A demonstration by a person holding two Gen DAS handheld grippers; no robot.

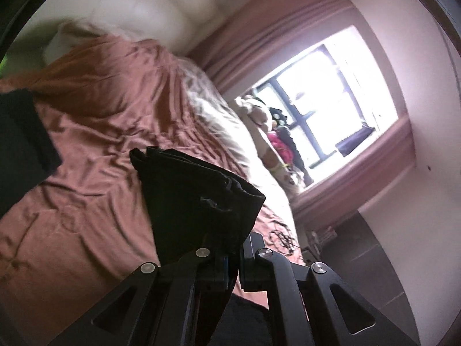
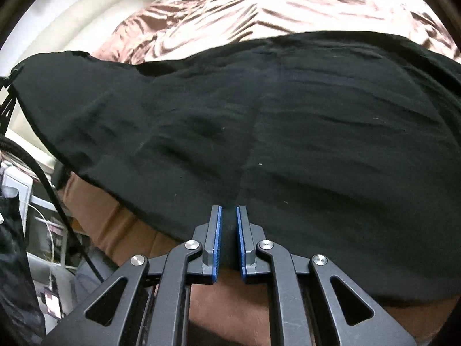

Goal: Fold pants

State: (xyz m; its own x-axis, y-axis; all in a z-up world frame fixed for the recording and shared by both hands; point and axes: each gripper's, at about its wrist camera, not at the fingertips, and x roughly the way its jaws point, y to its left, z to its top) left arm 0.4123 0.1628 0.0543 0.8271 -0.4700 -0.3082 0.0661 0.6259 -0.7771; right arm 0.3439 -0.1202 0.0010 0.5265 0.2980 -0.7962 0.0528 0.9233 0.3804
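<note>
The black pants lie spread across the brown bed cover and fill most of the right wrist view. My right gripper is shut on the near edge of the pants, with black cloth between its blue pads. In the left wrist view my left gripper is shut on a bunched corner of the black pants and holds it lifted above the bed cover. Its fingertips are hidden by the cloth. Another dark piece of cloth shows at the left edge.
A white padded headboard stands at the far end of the bed. A bright window with stuffed toys on its sill is to the right. Cables and clutter lie beside the bed at left.
</note>
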